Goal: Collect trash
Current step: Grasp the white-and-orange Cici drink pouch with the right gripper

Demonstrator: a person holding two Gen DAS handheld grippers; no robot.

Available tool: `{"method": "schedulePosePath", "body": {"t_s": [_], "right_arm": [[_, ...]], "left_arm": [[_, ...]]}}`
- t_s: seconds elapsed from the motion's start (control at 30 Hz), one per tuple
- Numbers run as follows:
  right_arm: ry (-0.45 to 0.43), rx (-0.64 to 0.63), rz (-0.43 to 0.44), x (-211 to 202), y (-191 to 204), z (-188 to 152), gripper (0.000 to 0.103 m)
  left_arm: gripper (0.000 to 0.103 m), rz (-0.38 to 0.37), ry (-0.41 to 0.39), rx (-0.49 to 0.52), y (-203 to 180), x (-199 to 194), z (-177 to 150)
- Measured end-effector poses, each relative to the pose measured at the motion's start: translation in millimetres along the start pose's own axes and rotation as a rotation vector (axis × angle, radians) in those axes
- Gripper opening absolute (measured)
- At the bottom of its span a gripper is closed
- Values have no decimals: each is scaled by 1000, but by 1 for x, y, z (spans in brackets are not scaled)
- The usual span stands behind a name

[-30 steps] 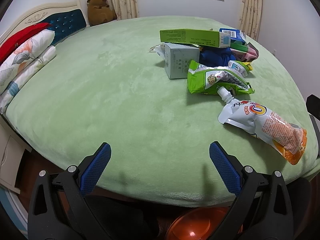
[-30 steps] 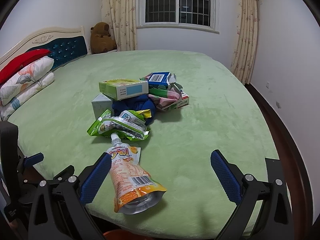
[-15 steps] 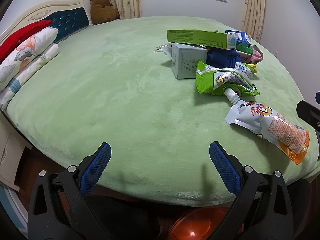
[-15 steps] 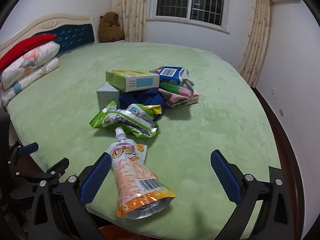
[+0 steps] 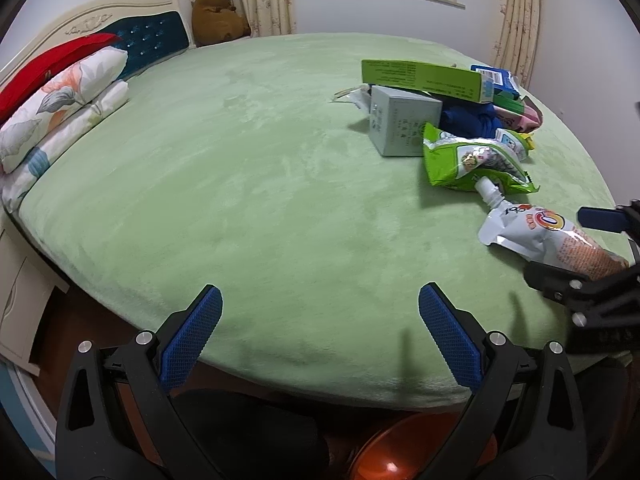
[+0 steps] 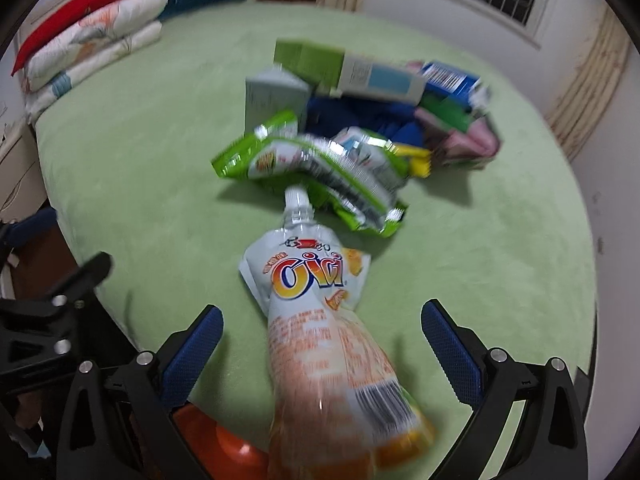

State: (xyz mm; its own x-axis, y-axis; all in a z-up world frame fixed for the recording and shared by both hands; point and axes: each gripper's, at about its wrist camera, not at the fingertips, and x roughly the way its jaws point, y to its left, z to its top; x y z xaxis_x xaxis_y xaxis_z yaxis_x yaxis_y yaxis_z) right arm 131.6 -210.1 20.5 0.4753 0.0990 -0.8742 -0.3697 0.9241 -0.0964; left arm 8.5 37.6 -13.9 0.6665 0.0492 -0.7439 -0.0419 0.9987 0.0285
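Note:
A white and orange drink pouch with a spout lies on the green bed near its front edge; it also shows in the left wrist view. My right gripper is open, its fingers on either side of the pouch's lower half, not closed on it. Behind the pouch lies a green snack bag, then a pile of boxes and wrappers. My left gripper is open and empty over the bed's front edge, left of the trash.
An orange bin sits on the floor below the bed edge, also in the right wrist view. Pillows and a headboard stand at the left. A brown plush toy sits at the back. A bedside cabinet is at the left edge.
My right gripper has moved forward and down, so the drink pouch now lies between its open fingers. The left gripper has shifted only slightly.

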Motion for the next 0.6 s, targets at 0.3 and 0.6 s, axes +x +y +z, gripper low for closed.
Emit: {"method": "schedulePosePath", "body": {"t_s": [0.3,0.6], "right_arm": [[103,26,145,35,-23,2,89],[21,-4,179,7,-39,-22,53]], "left_arm": [[96,-17,-2,9,4,2,-2],[96,-87,13,23,-3,2,0]]}}
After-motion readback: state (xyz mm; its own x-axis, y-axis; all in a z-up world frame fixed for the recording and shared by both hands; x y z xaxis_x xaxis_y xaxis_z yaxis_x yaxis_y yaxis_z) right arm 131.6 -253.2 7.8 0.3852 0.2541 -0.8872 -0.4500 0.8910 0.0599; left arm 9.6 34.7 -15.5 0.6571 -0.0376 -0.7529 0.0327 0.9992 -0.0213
